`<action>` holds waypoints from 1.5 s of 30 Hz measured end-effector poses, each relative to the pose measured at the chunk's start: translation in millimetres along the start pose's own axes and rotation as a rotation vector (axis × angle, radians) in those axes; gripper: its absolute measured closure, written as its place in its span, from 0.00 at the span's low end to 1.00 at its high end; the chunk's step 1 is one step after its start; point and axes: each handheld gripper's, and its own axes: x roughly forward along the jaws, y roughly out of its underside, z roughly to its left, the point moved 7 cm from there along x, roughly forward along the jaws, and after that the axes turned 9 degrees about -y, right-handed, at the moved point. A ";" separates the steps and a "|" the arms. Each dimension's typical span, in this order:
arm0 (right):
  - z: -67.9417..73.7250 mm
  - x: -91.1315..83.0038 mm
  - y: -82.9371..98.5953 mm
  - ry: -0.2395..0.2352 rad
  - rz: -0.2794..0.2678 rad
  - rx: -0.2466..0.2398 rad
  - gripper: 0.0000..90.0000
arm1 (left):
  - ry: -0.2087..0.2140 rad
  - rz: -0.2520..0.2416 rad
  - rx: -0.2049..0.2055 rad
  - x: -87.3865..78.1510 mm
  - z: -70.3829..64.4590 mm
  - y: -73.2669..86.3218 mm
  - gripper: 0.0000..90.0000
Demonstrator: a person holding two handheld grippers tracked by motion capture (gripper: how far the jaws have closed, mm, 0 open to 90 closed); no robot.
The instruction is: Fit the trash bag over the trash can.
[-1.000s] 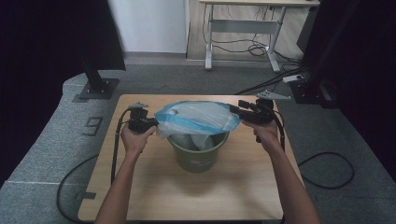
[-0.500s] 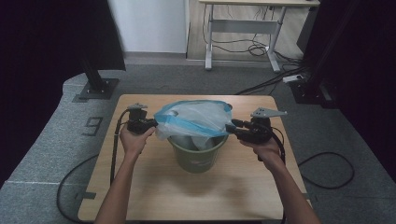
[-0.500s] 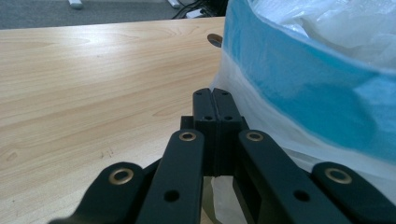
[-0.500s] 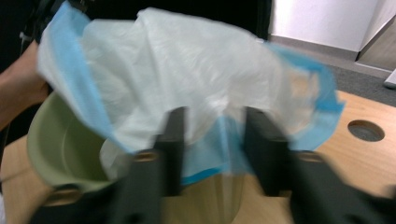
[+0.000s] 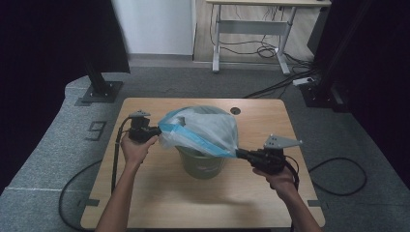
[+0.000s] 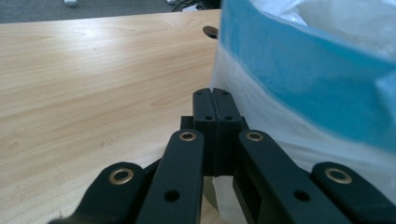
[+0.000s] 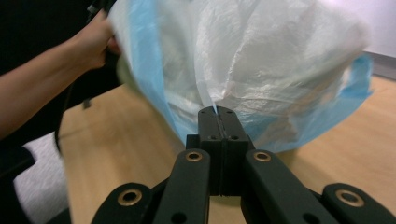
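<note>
A green bin (image 5: pixel 200 165) stands mid-table. A see-through plastic bag with a blue rim band (image 5: pixel 203 128) is stretched over its mouth. At the bag's left edge my left gripper (image 5: pixel 158 130) is shut on the film. In the left gripper view the jaws (image 6: pixel 214 95) meet, with the bag (image 6: pixel 303 70) pressed against them on the right. My right gripper (image 5: pixel 238 153) is shut on the bag's rim at the bin's front right, pulling it taut. In the right gripper view the jaws (image 7: pixel 217 112) pinch the bag (image 7: pixel 243 60), and the other hand (image 7: pixel 93 44) shows behind it.
The wooden table (image 5: pixel 145 193) has a cable hole (image 5: pixel 235 110) near its far edge. Black cables trail from both grippers off the table's sides. A stand base (image 5: pixel 99 92) sits on the floor at far left and a desk frame (image 5: pixel 251 29) stands behind.
My right gripper has swung from the bin's far right toward the front right, dragging the bag's rim with it. The left gripper has stayed put.
</note>
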 end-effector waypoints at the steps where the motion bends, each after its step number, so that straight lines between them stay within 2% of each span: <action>1: 3.7 0.3 5.9 -0.014 0.006 -0.006 0.99 | 0.001 -0.001 0.002 -1.1 -0.2 1.9 1.00; 6: 11.4 10.3 37.8 -0.039 0.069 -0.020 0.99 | 0.009 0.005 0.004 -3.3 0.7 9.7 1.00; 12: 3.3 25.3 68.2 -0.052 0.125 0.011 0.99 | 0.024 0.039 -0.001 3.9 2.8 18.2 1.00; 15: -2.4 31.3 75.5 -0.054 0.134 0.024 0.99 | 0.035 0.056 -0.006 9.9 1.9 22.4 1.00; 22: -2.3 44.0 85.6 -0.020 0.179 -0.025 0.99 | 0.034 0.075 0.022 16.1 -5.1 26.9 1.00; 26: -9.0 47.9 90.6 0.000 0.196 -0.021 0.99 | 0.009 0.101 0.035 19.6 -4.6 29.9 1.00; 31: -21.6 48.0 95.2 0.030 0.188 -0.001 0.99 | 0.000 0.133 0.012 30.8 0.5 34.8 1.00; 35: -30.0 50.0 98.3 0.037 0.161 0.017 0.99 | 0.026 0.150 -0.017 42.0 1.3 39.8 1.00; 45: -51.1 57.3 103.1 0.075 0.120 0.044 0.99 | 0.048 0.164 -0.043 63.6 2.8 47.6 1.00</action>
